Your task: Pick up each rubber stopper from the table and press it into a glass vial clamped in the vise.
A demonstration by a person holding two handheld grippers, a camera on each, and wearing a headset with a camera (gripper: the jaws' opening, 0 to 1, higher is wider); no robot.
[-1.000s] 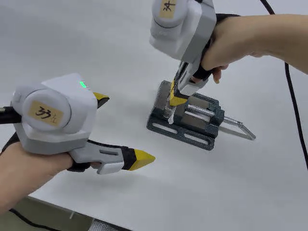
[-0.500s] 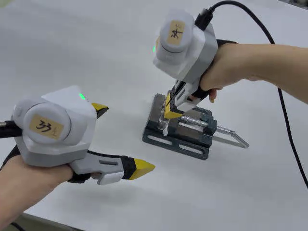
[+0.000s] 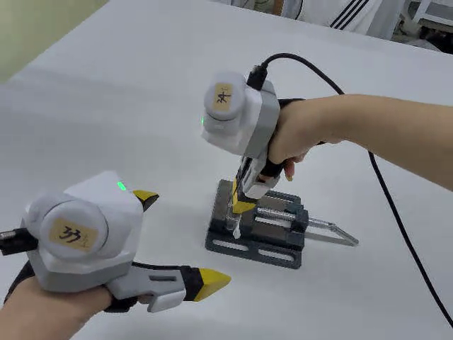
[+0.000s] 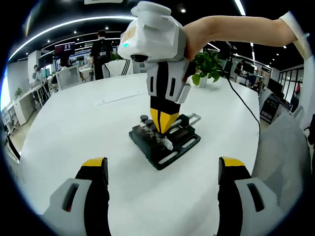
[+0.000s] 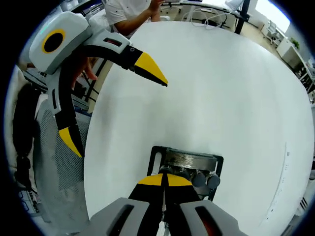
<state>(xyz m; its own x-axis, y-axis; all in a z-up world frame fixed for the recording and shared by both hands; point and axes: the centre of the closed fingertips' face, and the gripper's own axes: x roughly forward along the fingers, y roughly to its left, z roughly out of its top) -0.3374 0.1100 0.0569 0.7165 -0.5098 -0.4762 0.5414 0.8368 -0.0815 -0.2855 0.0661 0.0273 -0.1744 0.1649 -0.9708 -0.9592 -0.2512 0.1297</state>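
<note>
Your right gripper [image 3: 239, 207] has its jaws pressed together just above the vial [image 3: 236, 227] in the vise [image 3: 256, 246]; any stopper between them is hidden. Your left gripper [image 3: 182, 239] is spread wide and empty, near the vise.

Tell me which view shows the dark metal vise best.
Head view: the dark metal vise shows nearly whole, base, screw and handle. Left gripper view has it smaller under the right gripper; in the right gripper view that gripper's jaws cover part.
</note>
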